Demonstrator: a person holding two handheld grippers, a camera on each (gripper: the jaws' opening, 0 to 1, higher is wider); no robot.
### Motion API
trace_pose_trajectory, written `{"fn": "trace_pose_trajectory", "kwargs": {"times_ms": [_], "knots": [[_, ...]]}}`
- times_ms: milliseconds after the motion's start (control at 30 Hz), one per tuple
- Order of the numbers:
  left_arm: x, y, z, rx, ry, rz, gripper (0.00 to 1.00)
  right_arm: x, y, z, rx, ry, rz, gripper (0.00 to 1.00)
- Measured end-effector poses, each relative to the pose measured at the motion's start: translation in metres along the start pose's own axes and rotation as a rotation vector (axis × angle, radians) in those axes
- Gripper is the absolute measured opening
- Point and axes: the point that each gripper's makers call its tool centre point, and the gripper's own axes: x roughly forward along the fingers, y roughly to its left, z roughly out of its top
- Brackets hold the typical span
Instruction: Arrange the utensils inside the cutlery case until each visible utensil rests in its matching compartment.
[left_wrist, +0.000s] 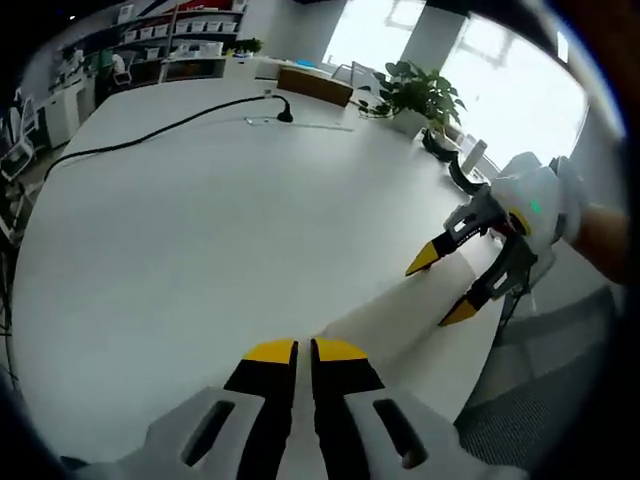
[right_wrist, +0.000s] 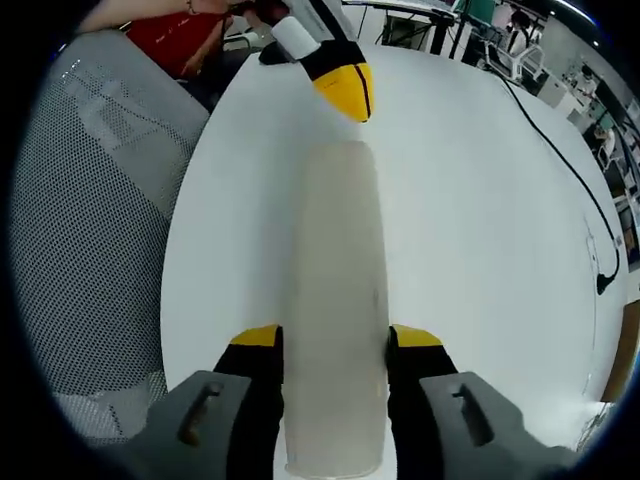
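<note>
A long, pale, translucent cutlery case (right_wrist: 335, 260) lies flat on the white table (right_wrist: 480, 230), near its edge. My right gripper (right_wrist: 335, 340) straddles the case's near end, with both yellow-tipped jaws pressed against its long sides. At the case's far end is my left gripper (right_wrist: 345, 88), shut, its tips at or just above the case. In the left gripper view the left gripper (left_wrist: 305, 350) shows nothing between its jaws. The case (left_wrist: 400, 320) runs from there to the right gripper (left_wrist: 442, 290). What is inside the case cannot be made out.
A grey mesh chair (right_wrist: 90, 200) stands close against the table edge beside the case. A black cable (left_wrist: 150, 130) crosses the far part of the table (left_wrist: 200, 240). A potted plant (left_wrist: 420, 95) sits at the far edge. A person in red (right_wrist: 175, 40) is behind the left gripper.
</note>
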Motion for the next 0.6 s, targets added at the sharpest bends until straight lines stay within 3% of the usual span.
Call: {"fn": "trace_pose_trajectory", "kwargs": {"times_ms": [133,200,267,333,433,533,567,600], "knots": [[0.000,-0.005,-0.001,0.002,0.009,-0.018,0.05,0.002,0.005,0.000,-0.010,-0.005,0.023,0.41],[0.001,-0.007,-0.003,-0.004,0.012,-0.031,0.05,0.003,0.008,-0.007,-0.003,0.044,0.042,0.49],[0.001,-0.008,-0.003,-0.001,0.015,-0.037,0.06,0.002,0.005,-0.009,-0.003,0.041,0.021,0.51],[0.000,-0.016,0.001,0.062,0.000,-0.067,0.07,-0.003,0.009,-0.016,0.020,0.053,0.038,0.48],[-0.001,-0.037,0.010,0.293,-0.029,-0.123,0.18,-0.011,0.008,-0.024,0.018,0.046,0.020,0.47],[0.000,-0.059,0.013,0.611,-0.008,-0.169,0.26,-0.014,0.009,-0.030,0.028,0.043,0.013,0.47],[0.004,-0.064,0.016,0.774,-0.008,-0.174,0.34,-0.014,0.009,-0.031,0.028,0.045,0.012,0.47],[0.007,-0.067,0.017,0.837,-0.004,-0.171,0.43,-0.014,0.008,-0.034,0.028,0.055,0.010,0.46]]}}
